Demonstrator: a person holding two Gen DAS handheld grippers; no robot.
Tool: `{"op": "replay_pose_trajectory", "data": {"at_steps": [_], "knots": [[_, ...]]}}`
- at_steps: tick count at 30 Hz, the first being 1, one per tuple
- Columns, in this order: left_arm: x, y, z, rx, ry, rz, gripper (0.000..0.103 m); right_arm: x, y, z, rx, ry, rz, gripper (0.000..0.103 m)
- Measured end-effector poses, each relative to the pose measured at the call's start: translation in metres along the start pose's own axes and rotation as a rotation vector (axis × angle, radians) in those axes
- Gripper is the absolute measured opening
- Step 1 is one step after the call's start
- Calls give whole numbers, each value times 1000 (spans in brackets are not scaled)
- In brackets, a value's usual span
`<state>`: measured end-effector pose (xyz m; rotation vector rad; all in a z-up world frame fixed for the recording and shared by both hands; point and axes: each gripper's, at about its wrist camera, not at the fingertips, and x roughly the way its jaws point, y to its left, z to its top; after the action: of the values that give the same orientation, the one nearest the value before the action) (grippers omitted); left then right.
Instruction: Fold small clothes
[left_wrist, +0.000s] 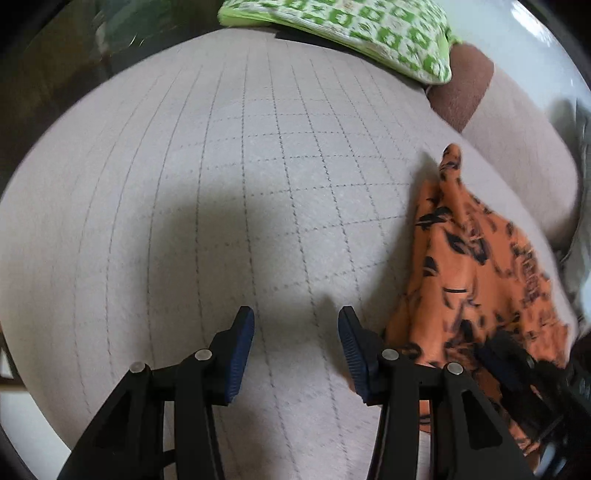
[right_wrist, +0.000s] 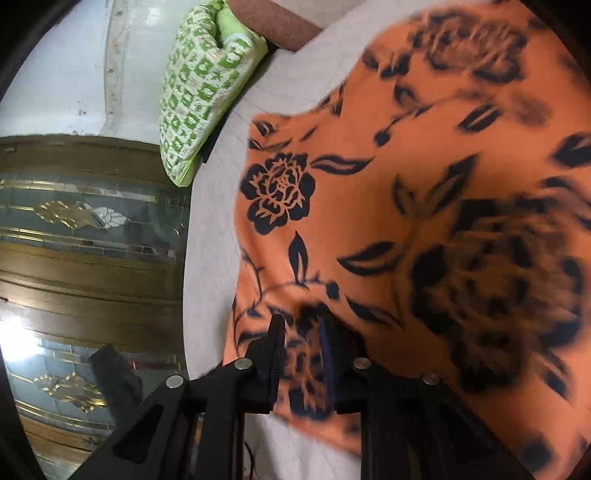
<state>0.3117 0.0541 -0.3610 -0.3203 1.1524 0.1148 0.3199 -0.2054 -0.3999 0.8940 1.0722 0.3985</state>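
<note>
Left wrist view shows my left gripper (left_wrist: 296, 332) hanging over the grey quilted bed cover (left_wrist: 229, 177) with its two blue-padded fingers (left_wrist: 242, 354) spread wide and nothing between them, only stitched grid lines and my own shadow below. Off to the right of those fingers the orange floral garment (left_wrist: 476, 266) rises in a bunched, lifted fold, its peak pointing away from me, its lower edge running behind my right-hand finger. A green-and-white patterned pillow (left_wrist: 369, 33) lies at the far edge of the cover, with a brown cushion (left_wrist: 461, 88) just beside it. In the right wrist view my right gripper (right_wrist: 303, 354) has its fingers drawn close together on an edge of the same garment (right_wrist: 406, 184), the cloth pinched between the pads; the fabric spreads up and to the right from there, black roses and leaves printed on orange, the nearer part blurred. The grey cover (right_wrist: 210, 258) shows along the garment's left side and beneath its near edge. The pillow (right_wrist: 199, 96) sits at the top left, and a wooden cabinet with decorated glass panels (right_wrist: 92, 229) fills the left of that view.
</note>
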Motion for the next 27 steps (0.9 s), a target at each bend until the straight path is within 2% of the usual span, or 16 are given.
{"op": "replay_pose_trajectory", "data": {"at_steps": [3, 5, 6, 7, 8, 9, 11, 12, 13, 15, 17, 19, 21, 23, 27], "knots": [[-20, 0, -11, -25, -17, -75, 48, -47, 1, -10, -63, -58, -40, 23], [-34, -1, -21, -22, -43, -101, 53, -84, -8, -20, -85, -117, -60, 25], [-39, -3, -27, -14, -55, -106, 62, -107, -16, -28, -82, -169, -65, 31], [-41, -4, -31, -14, -56, -109, 67, -120, -22, -30, -74, -203, -65, 35], [-39, -4, -35, -25, -46, -118, 67, -130, -27, -32, -63, -238, -57, 43], [-34, -1, -39, -59, -21, -140, 67, -141, -34, -38, -52, -271, -43, 57], [-26, 5, -49, -153, 42, -191, 67, -155, -44, -48, -47, -331, -12, 59], [-23, 9, -59, -198, 86, -223, 67, -151, -45, -47, -51, -331, -20, 59], [-24, 8, -69, -213, 95, -247, 67, -148, -46, -46, -52, -318, -31, 59], [-33, 1, -83, -189, 50, -248, 68, -139, -51, -46, -67, -283, -62, 59], [-32, -4, -88, -190, 47, -301, 74, -127, -55, -44, -63, -253, -121, 59], [-23, -8, -80, -219, 69, -338, 84, -122, -63, -42, -36, -221, -98, 59], [-16, -12, -71, -243, 45, -366, 91, -117, -73, -44, -13, -205, -92, 59], [-13, -17, -67, -249, 6, -361, 92, -116, -83, -42, 14, -185, -85, 58], [-1, -29, -47, -201, -25, -417, 94, -114, -87, -40, 30, -176, -79, 58]]}}
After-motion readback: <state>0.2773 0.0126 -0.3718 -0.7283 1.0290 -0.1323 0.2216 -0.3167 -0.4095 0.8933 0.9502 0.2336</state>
